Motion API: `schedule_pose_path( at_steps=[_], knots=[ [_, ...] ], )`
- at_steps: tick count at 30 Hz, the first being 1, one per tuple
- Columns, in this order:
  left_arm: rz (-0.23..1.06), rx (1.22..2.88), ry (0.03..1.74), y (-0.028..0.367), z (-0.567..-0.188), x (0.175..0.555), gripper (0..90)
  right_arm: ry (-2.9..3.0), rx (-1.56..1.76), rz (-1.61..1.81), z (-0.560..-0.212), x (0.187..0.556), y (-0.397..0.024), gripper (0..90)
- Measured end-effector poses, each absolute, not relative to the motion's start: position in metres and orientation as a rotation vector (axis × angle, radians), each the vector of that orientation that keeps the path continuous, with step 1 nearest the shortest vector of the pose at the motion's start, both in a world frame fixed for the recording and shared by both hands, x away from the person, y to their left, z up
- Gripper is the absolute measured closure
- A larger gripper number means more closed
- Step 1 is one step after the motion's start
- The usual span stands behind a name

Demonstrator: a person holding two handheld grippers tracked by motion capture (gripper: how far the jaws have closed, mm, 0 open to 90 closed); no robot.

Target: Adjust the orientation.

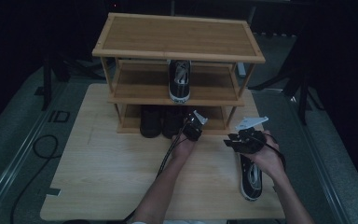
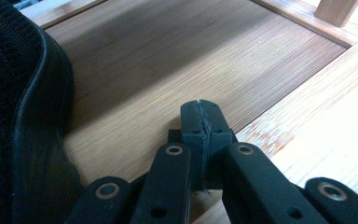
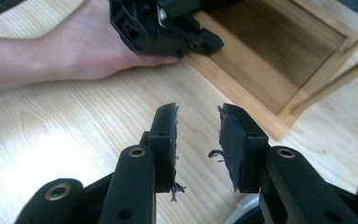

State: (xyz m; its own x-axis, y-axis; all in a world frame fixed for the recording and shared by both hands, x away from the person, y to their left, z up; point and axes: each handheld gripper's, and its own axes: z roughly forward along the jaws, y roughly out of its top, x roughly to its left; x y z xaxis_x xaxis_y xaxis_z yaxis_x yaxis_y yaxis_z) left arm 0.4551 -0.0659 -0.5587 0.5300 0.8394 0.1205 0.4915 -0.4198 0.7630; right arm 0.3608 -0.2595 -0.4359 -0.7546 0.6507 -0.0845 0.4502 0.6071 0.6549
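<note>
Matt grained wooden rack (image 1: 177, 37); glossy black shoe (image 2: 32, 121) rim.

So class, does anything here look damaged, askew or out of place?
Two things. The right claw has frayed pads, with threads hanging off. One black sneaker lies on the table beside the person's right forearm, apart from the shoes on the wooden rack.

Light wood table (image 1: 98, 186), pale grain, lit brightest at centre. Around the table: grey speckled floor (image 1: 9, 140), w/ a metal rail (image 1: 23, 154) running along the table's left side and a black cable (image 1: 42, 147) looped on the floor just left of it. Beyond the table's far edge, bkgd is near black; dark stand legs (image 1: 303, 93) to the far right, another dark stand (image 1: 46, 79) far left.
</note>
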Motion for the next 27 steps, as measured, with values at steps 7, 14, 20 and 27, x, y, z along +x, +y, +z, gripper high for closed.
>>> schedule_pose_path(
  at_steps=[7, 14, 20, 27],
  knots=[
    [0.659, 2.088, 1.077, -0.066, -0.559, 0.455, 90.0, 2.515, 0.942, 0.861, -0.442, 0.358, -0.272, 66.4],
    [0.671, 2.091, 1.076, -0.066, -0.558, 0.455, 90.0, 2.501, 0.990, 0.831, -0.445, 0.354, -0.288, 66.4],
    [0.671, 2.091, 1.076, -0.066, -0.558, 0.455, 90.0, 2.492, 1.031, 0.808, -0.449, 0.348, -0.301, 65.4],
    [0.672, 2.090, 1.077, -0.066, -0.558, 0.455, 90.0, 2.485, 1.066, 0.790, -0.450, 0.341, -0.314, 63.9]
  ],
)
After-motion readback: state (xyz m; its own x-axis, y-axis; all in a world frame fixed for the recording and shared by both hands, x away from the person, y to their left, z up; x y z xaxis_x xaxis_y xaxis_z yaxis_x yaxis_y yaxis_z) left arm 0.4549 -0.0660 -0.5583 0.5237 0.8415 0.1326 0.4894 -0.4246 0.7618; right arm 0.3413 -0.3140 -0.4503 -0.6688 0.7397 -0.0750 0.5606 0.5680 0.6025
